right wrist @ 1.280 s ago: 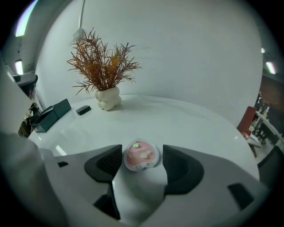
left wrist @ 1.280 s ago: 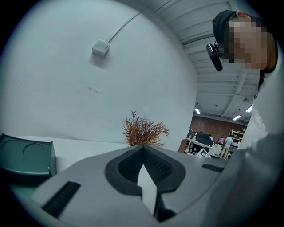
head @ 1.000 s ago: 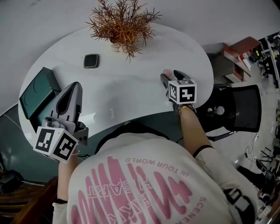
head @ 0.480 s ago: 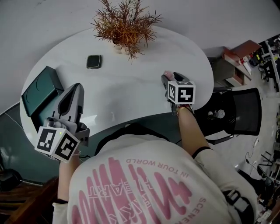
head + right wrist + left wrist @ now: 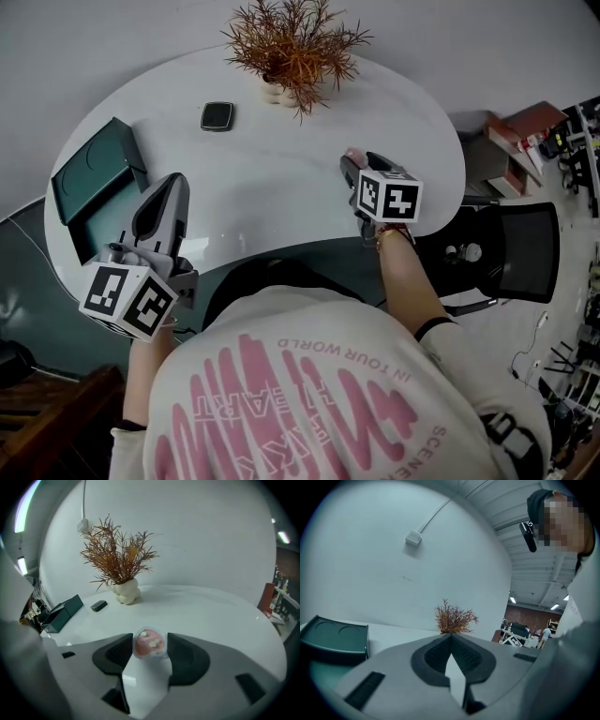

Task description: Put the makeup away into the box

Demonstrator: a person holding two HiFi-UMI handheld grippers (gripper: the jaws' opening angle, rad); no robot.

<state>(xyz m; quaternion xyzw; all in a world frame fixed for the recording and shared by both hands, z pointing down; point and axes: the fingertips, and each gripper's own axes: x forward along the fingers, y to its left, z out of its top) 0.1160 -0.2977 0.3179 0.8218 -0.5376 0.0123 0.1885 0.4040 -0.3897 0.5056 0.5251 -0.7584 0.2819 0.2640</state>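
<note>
**Step: carry.** R gripper, jaws just been closing, now grips pink makeup pot well right of open box. L gripper closed, empty, just beside box. Next: take pot across table to box, release inside. Dark compact and plant beyond box, likely off path.

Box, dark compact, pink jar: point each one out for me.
Box (image 5: 94,173): head view, on its raised lid.
Dark compact (image 5: 217,116): head view, centre of its top.
Pink jar (image 5: 149,643): right gripper view, on its round face.
</note>
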